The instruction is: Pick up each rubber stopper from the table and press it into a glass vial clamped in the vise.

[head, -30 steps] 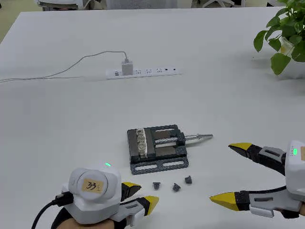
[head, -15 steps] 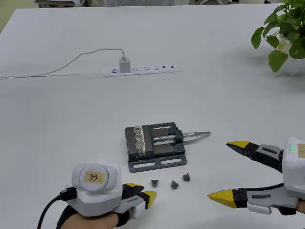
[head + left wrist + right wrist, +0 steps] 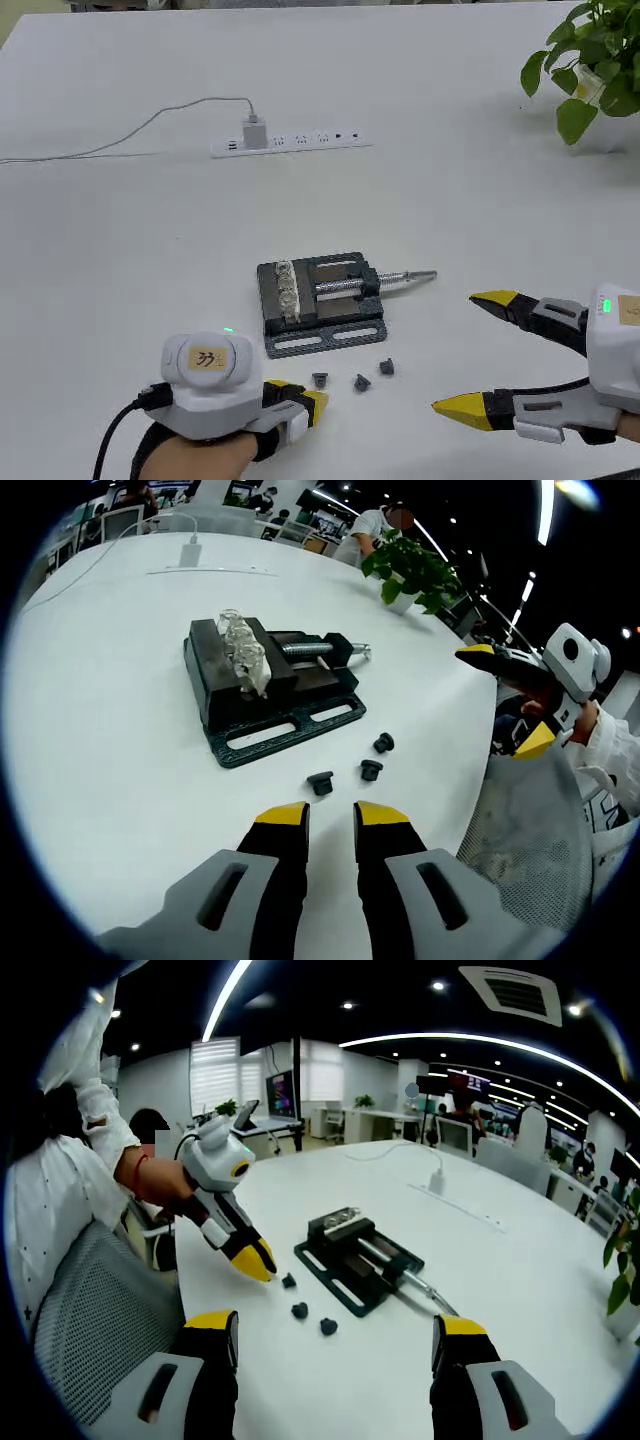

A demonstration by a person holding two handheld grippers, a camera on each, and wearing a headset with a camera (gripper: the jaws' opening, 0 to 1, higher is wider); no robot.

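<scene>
Three dark rubber stoppers lie loose on the white table just in front of the black vise. Clear glass vials stand in a row clamped in the vise's jaws. My left gripper sits low at the near left, its yellow tips a narrow gap apart with nothing between them, just short of the leftmost stopper. My right gripper hovers to the right of the stoppers, wide open and empty. In the right gripper view the stoppers lie ahead, with the vise beyond them.
A white power strip with a plugged charger and its cable lies at the back. A potted plant stands far right. The vise's screw handle sticks out rightward. A mesh chair is by the table's near edge.
The head view has shifted slightly. My left gripper has edged closer to the leftmost stopper. The right gripper stays much where it was, still wide open.
</scene>
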